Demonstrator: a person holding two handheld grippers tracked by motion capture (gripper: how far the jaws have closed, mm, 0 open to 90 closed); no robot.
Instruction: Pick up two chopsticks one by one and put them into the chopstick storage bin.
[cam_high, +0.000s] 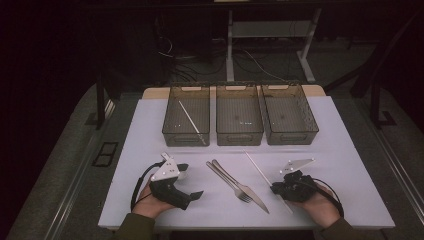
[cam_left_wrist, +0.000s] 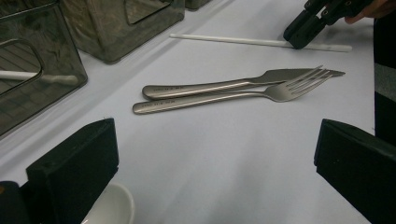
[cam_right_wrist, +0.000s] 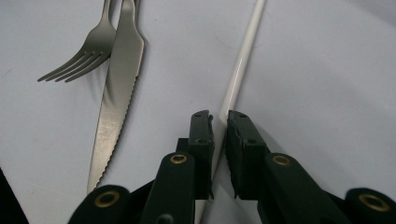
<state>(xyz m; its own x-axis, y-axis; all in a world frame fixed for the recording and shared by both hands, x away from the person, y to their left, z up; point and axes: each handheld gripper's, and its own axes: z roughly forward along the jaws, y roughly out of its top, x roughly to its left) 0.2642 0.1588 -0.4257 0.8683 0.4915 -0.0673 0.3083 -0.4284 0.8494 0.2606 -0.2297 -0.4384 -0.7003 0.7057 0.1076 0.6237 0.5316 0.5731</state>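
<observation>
A white chopstick (cam_high: 257, 167) (cam_right_wrist: 245, 56) lies on the white table, right of a steel fork (cam_high: 235, 186) (cam_right_wrist: 93, 46) and a steel knife (cam_high: 255, 199) (cam_right_wrist: 119, 84) that lie side by side. My right gripper (cam_high: 275, 189) (cam_right_wrist: 219, 123) rests low on the table, its two jaws shut on the near end of that chopstick. My left gripper (cam_high: 192, 181) (cam_left_wrist: 212, 144) sits on the table at the left of the cutlery, jaws wide open with nothing between them. In the left gripper view the fork (cam_left_wrist: 210, 99) and knife (cam_left_wrist: 210, 86) lie ahead of it.
Three dark see-through bins stand in a row at the back: the left bin (cam_high: 172, 137) holds another white chopstick (cam_high: 191, 120), beside the middle bin (cam_high: 240, 136) and the right bin (cam_high: 292, 136). A white rounded thing (cam_left_wrist: 109, 207) lies by the left jaw.
</observation>
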